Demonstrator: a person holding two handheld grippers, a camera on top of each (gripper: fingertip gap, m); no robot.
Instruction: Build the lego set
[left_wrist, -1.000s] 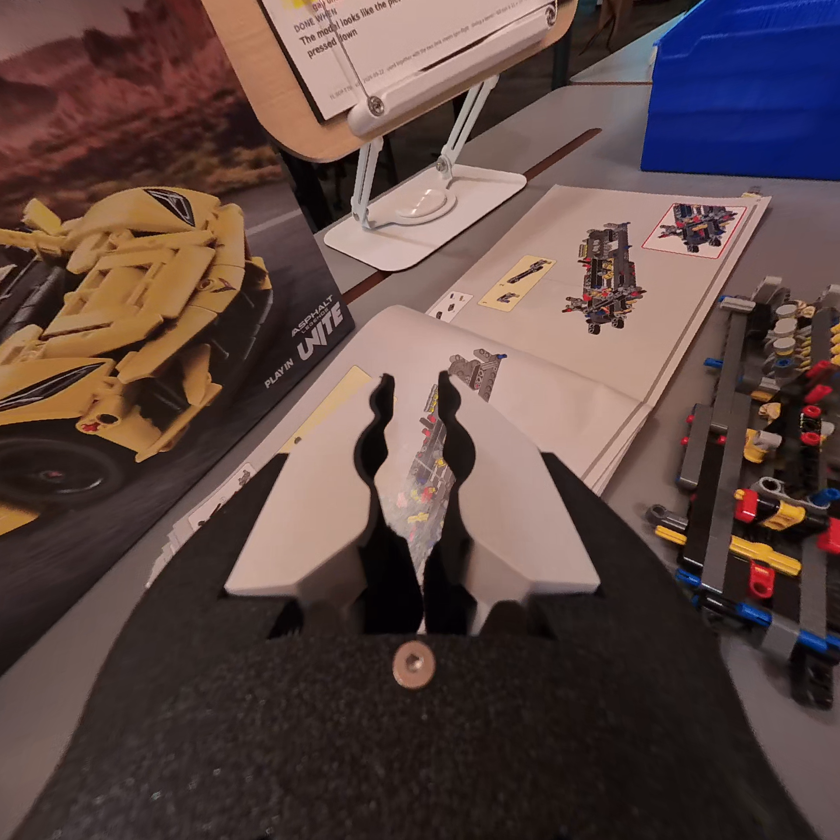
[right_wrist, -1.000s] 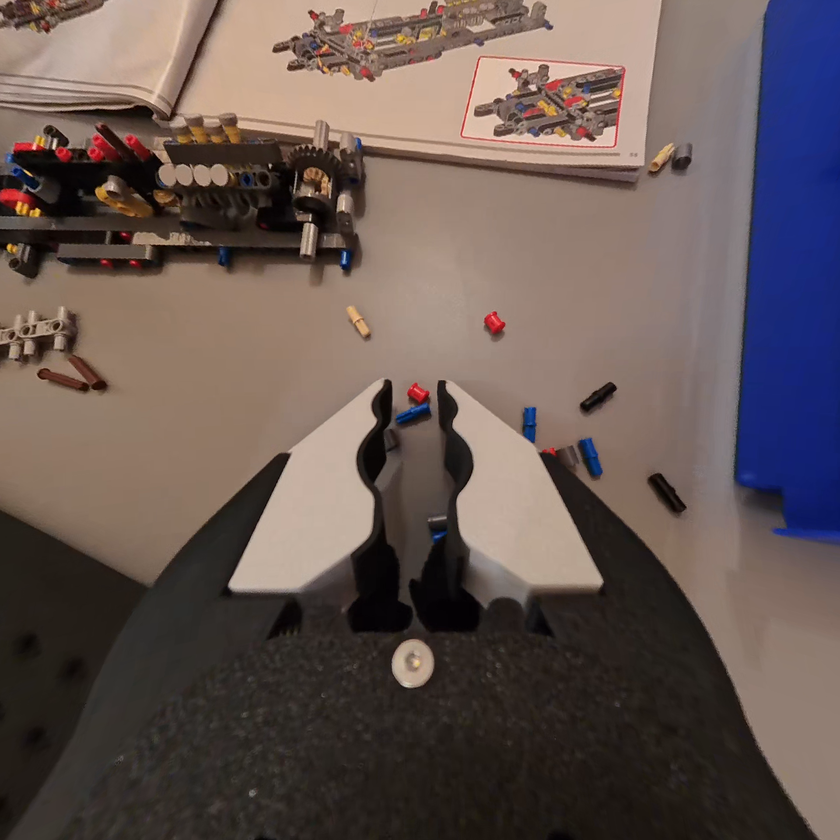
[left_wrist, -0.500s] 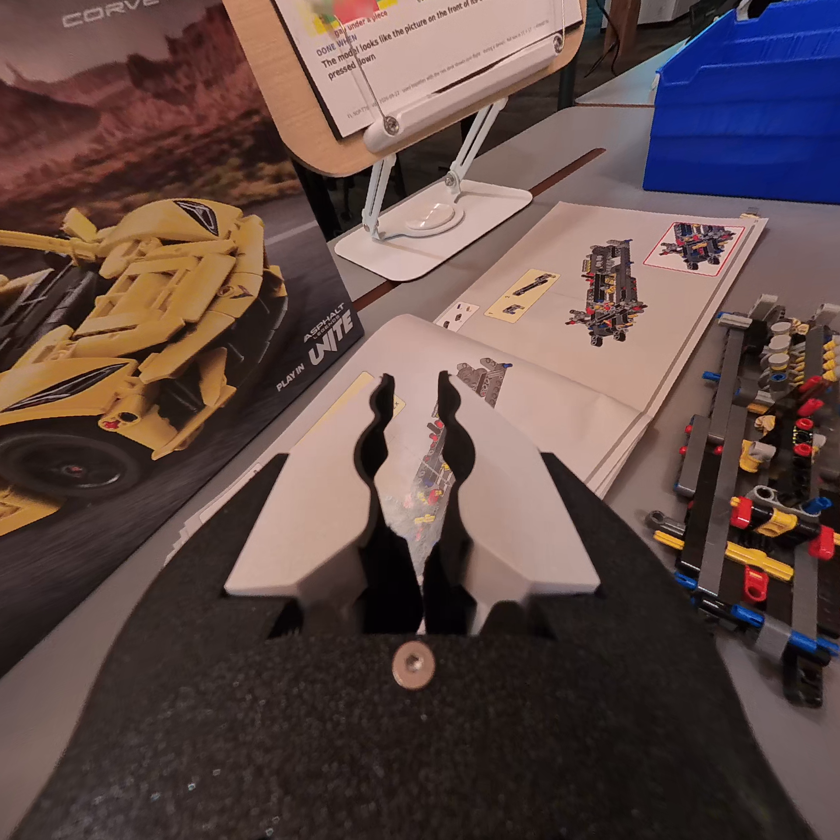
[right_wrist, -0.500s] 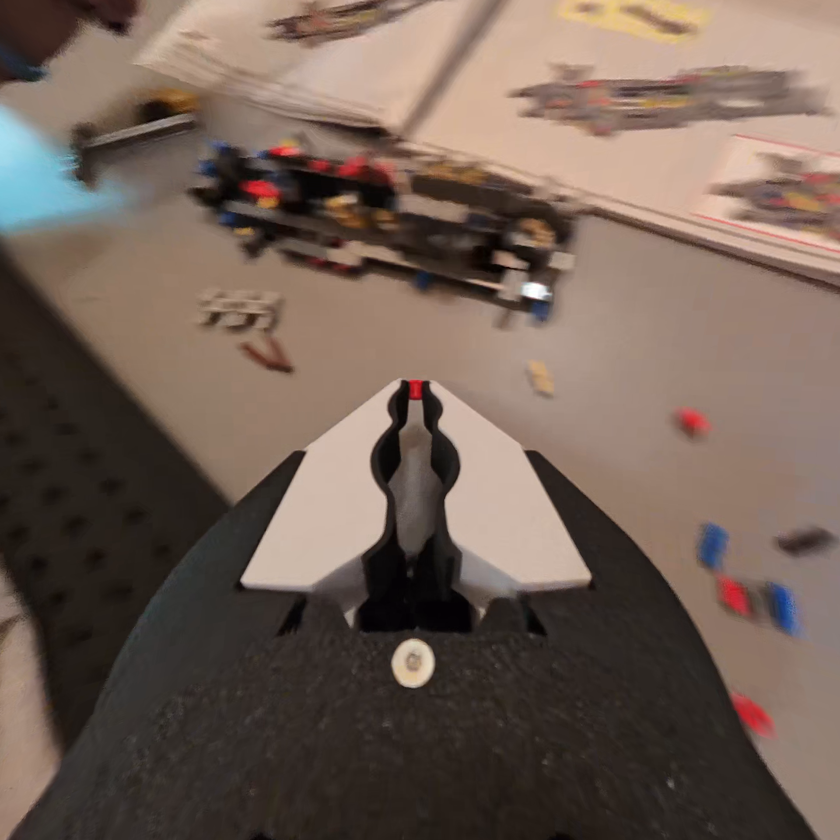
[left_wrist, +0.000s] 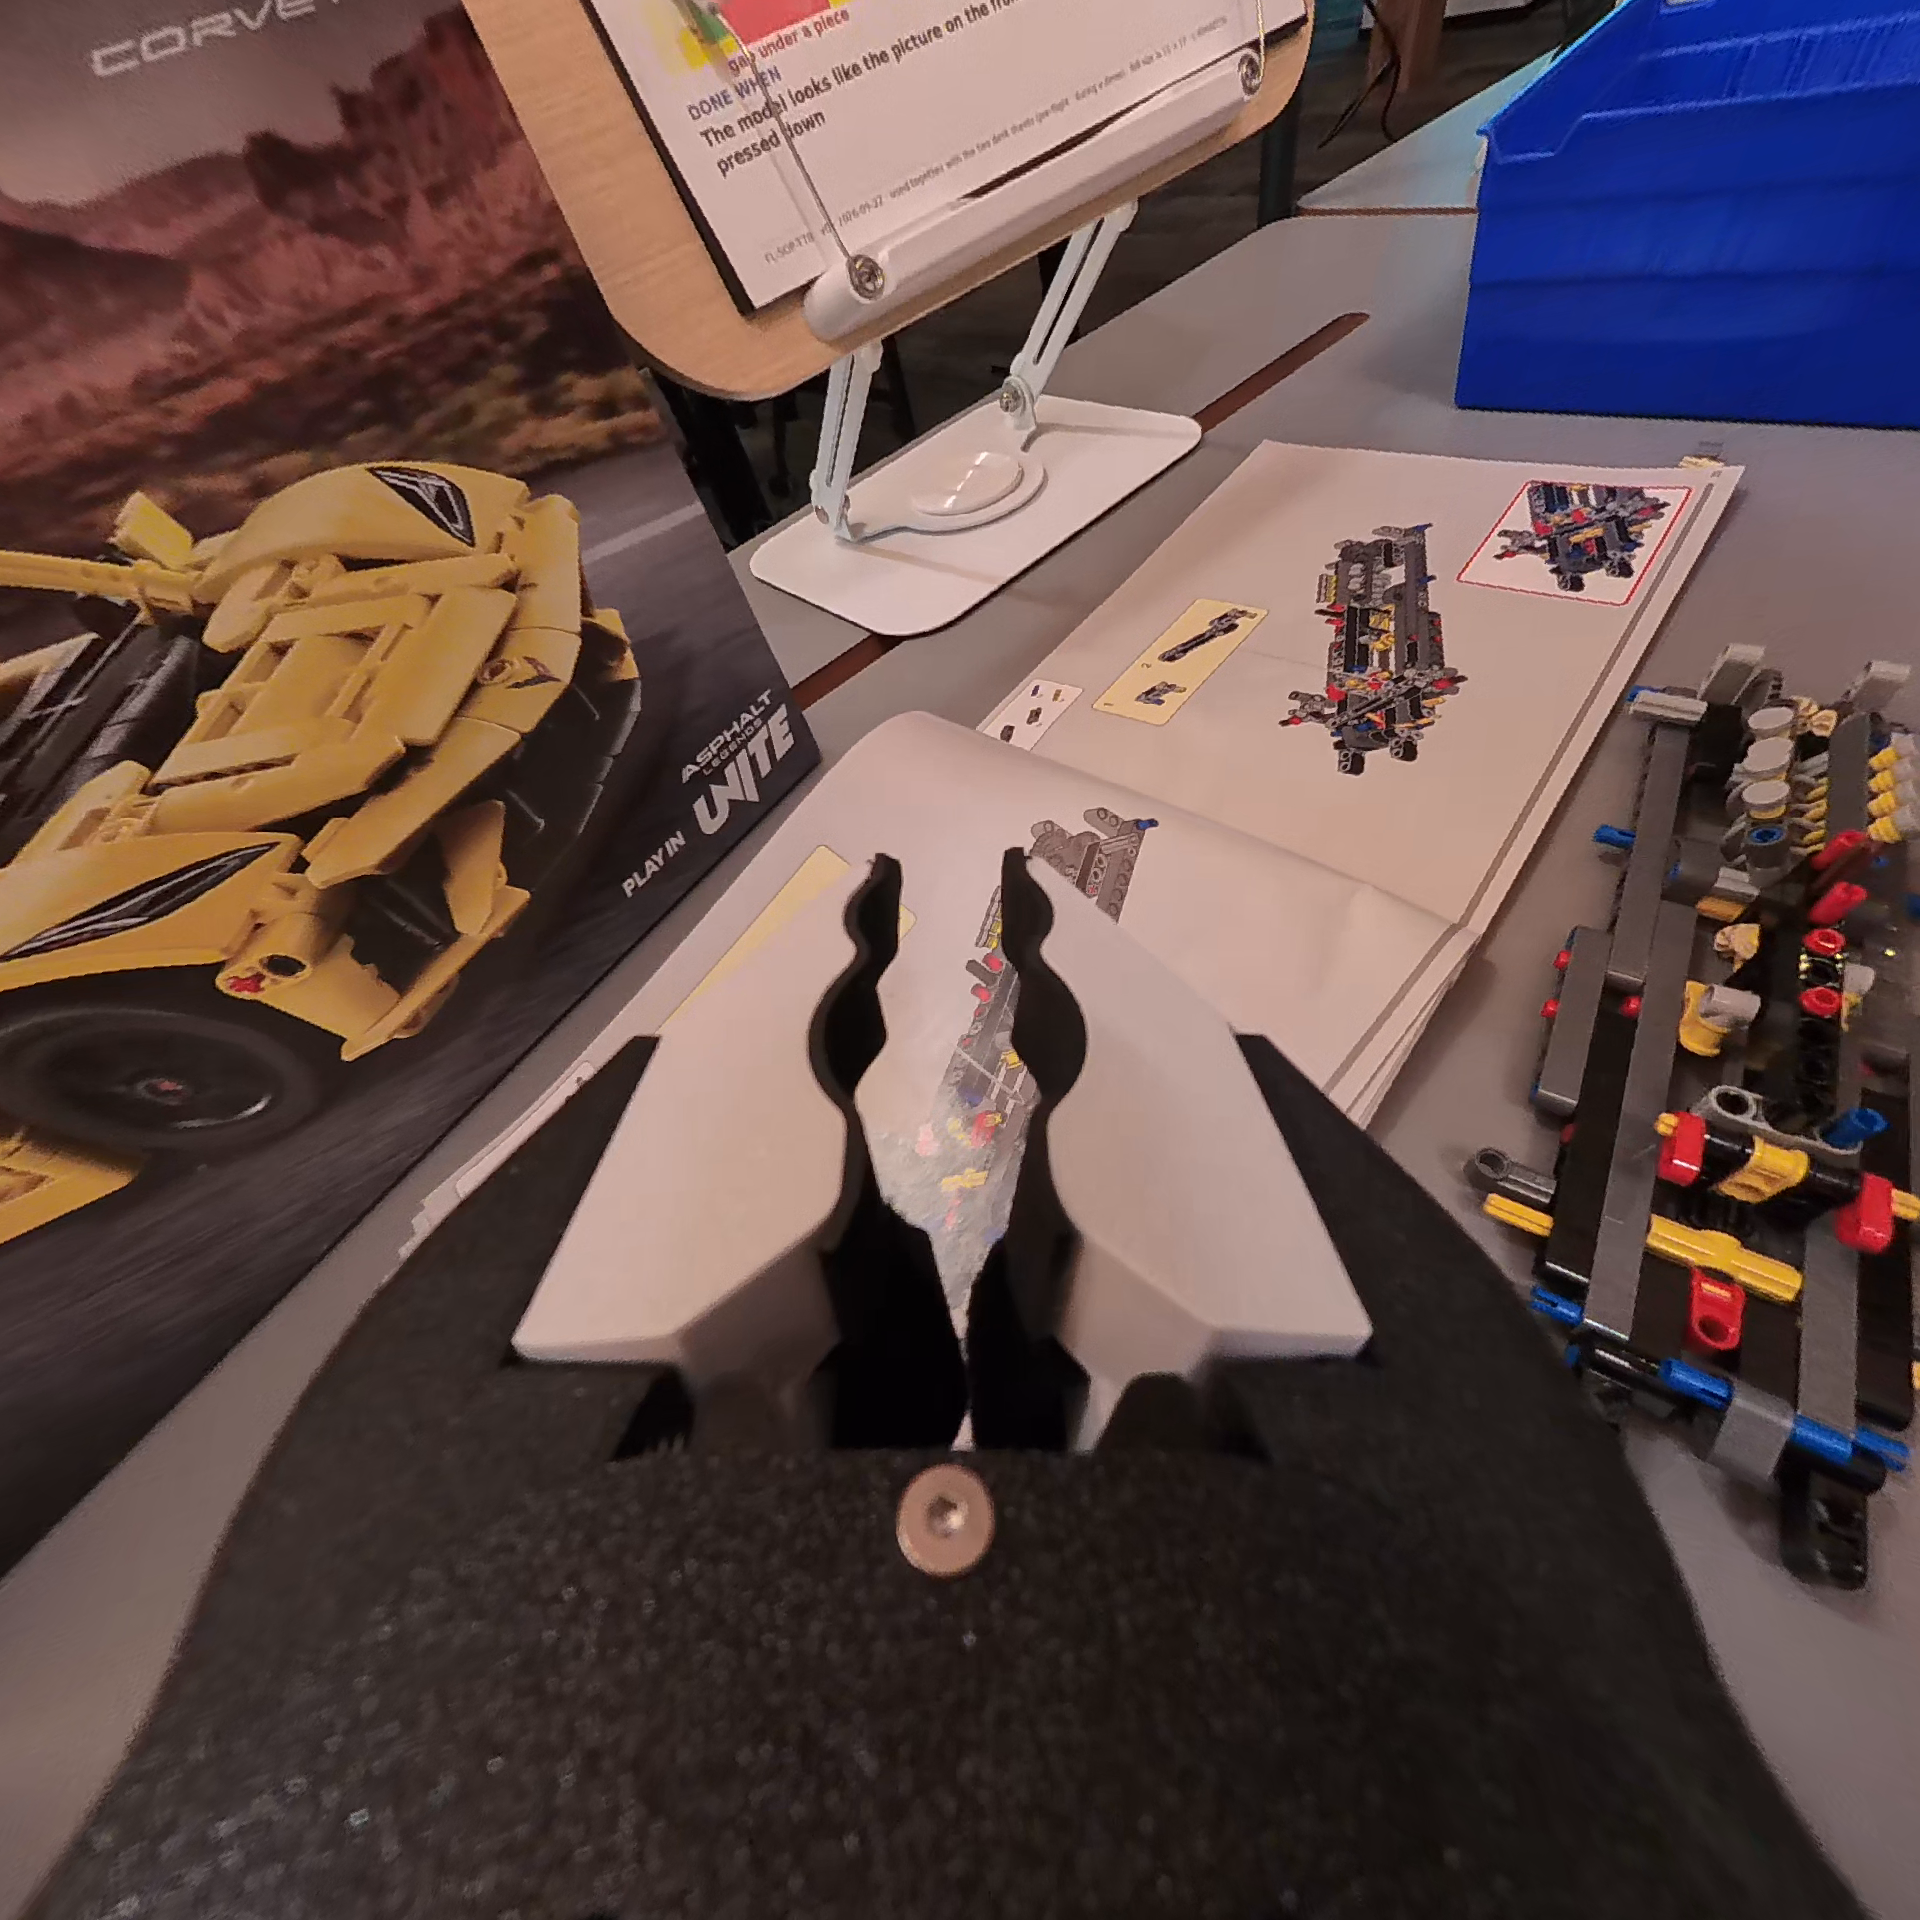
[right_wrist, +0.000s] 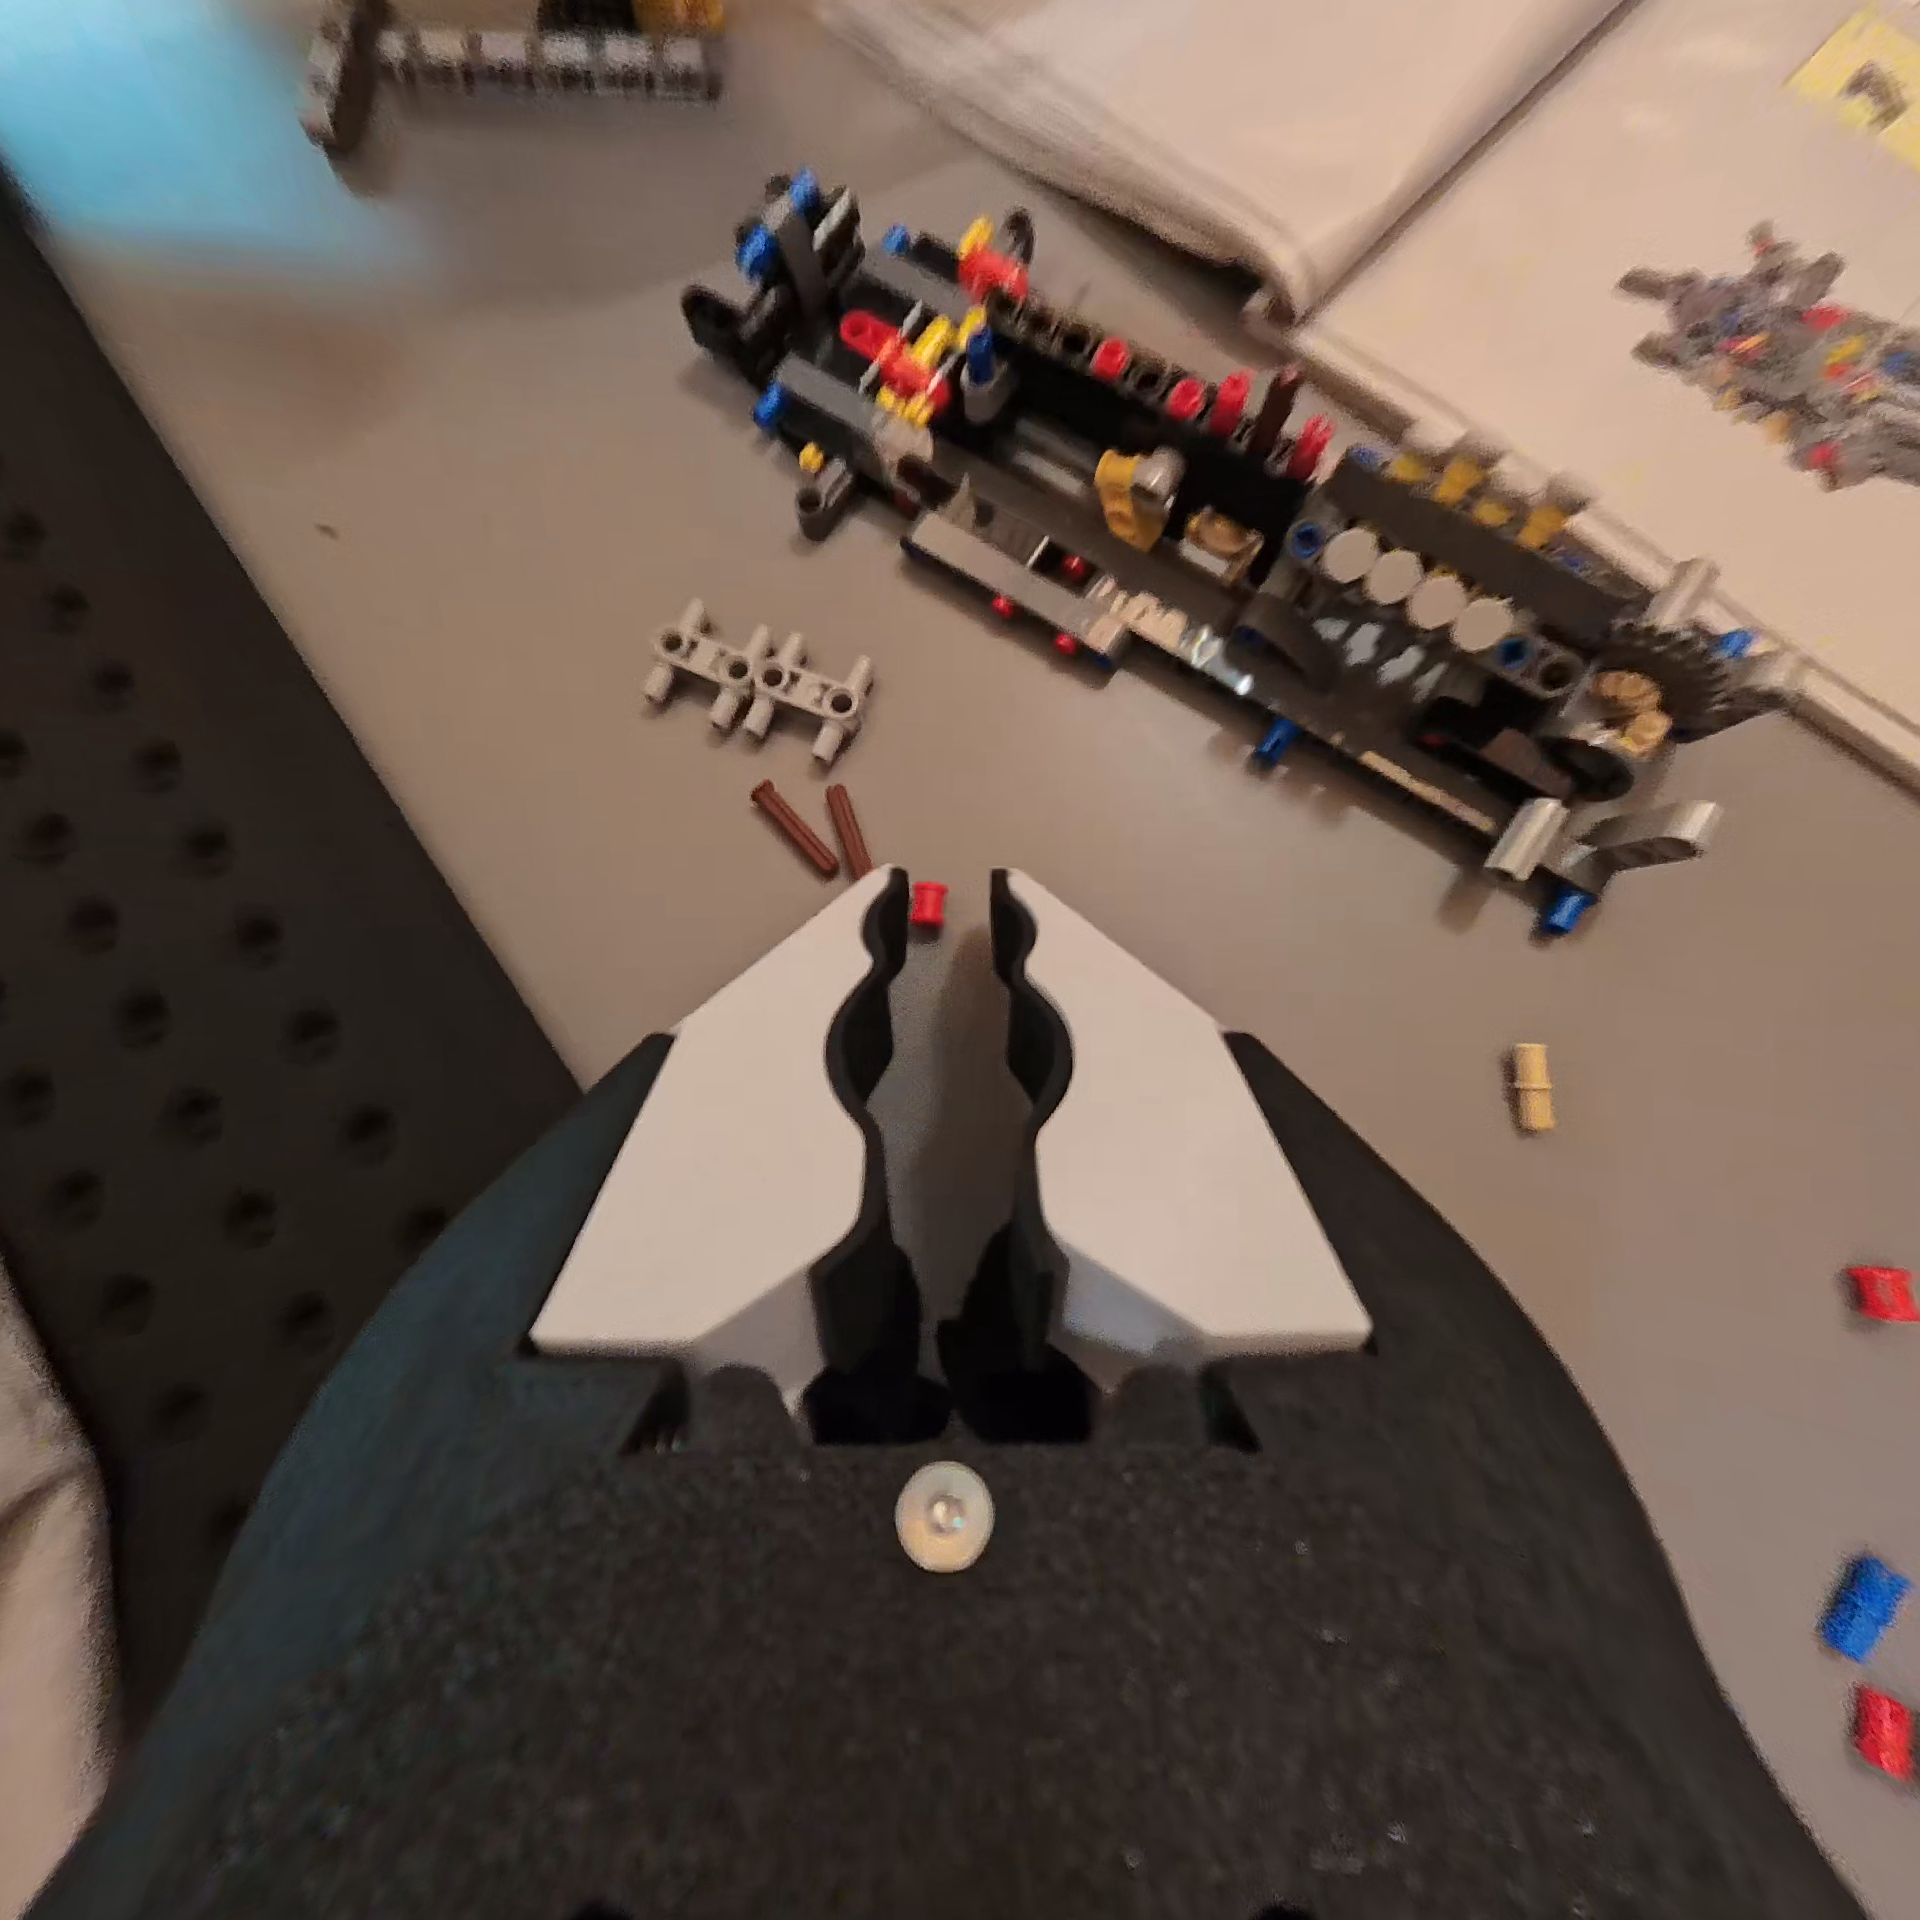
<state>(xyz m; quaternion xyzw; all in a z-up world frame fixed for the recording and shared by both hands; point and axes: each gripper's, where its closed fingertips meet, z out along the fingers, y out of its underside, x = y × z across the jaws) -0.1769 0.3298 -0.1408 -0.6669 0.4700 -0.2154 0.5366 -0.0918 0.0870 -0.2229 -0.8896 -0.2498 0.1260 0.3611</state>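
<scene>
A small red bush (right_wrist: 928, 902) lies on the grey table (right_wrist: 540, 540); at one o'clock sits the black-and-grey chassis (right_wrist: 1195, 520), dotted red, yellow and blue.

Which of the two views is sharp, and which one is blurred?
Left wrist view: sharp on the booklet and the model; straight edges bow from the wide-angle lens. Right wrist view: motion blur smears the model and the booklet; the right gripper stays crisp.
</scene>
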